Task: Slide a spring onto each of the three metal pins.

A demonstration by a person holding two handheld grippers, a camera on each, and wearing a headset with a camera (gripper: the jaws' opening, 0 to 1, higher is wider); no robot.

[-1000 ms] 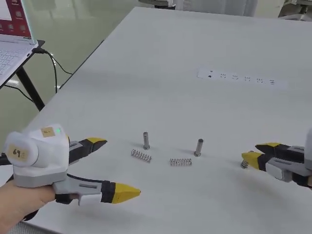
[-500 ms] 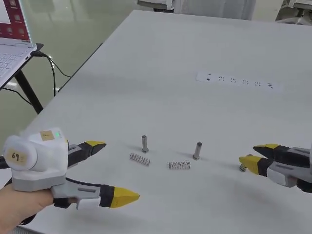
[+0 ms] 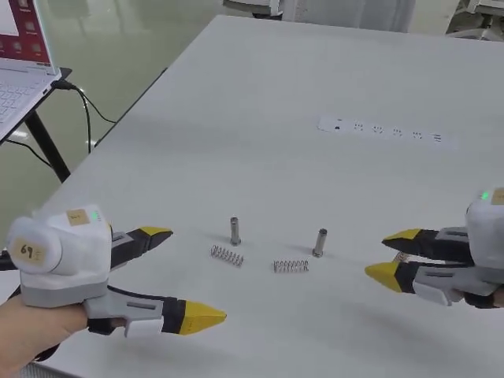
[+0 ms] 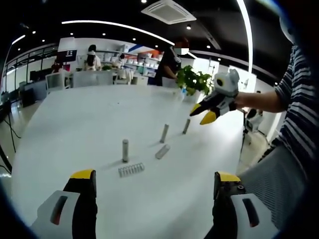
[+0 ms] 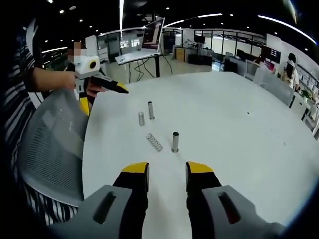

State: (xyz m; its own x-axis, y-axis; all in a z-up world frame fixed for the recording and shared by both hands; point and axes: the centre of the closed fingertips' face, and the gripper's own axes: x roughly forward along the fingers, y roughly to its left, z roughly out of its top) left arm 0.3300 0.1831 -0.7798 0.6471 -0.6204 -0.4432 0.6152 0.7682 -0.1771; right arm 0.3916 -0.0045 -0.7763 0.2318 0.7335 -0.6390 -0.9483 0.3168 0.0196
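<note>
On the white table (image 3: 260,94), the left pin (image 3: 235,230) and the middle pin (image 3: 320,242) stand upright near the centre of the head view, well apart, with their long axes vertical. The left spring (image 3: 227,253) lies flat at about 7 o'clock from the left pin, just beside its foot. Its long axis runs roughly from 9 to 3 o'clock, with the right end dipping a little toward 4. The right spring (image 3: 290,266) lies flat at about 8 o'clock from the middle pin, its long axis along 9 to 3 o'clock. Neither spring is on a pin.

In the left gripper view, the third pin (image 4: 186,126) stands upright just below the tips of the right gripper (image 3: 390,253).

The left gripper (image 3: 183,276) sits at 7 o'clock in the head view. Its yellow tips point toward 3 o'clock, and its jaws are spread wide with nothing between them. The right gripper sits at 4 o'clock with its tips pointing toward 9 o'clock. Its jaws are parted by a narrower gap and grip nothing.

A white power strip (image 3: 386,131) lies at 1 o'clock from the pins. A laptop (image 3: 16,55) sits off the table at 10 o'clock.
</note>
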